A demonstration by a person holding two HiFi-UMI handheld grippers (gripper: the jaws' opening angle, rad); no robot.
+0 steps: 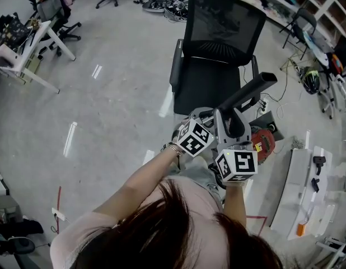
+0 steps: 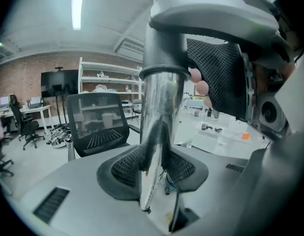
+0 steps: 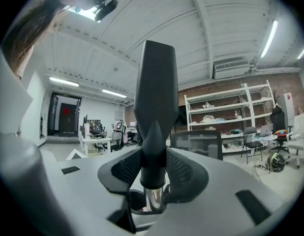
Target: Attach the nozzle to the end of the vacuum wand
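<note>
Right gripper view: right gripper (image 3: 153,173) is clamped on the black nozzle (image 3: 156,97), which sits at the end of the shiny wand (image 2: 161,117) pinched by the left gripper (image 2: 154,168). I'd line both up and push straight, no twisting.

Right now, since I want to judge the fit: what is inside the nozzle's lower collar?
The shiny metal vacuum wand runs into the collar of the black nozzle from below. How deep it sits is hidden by the nozzle's opaque wall.
</note>
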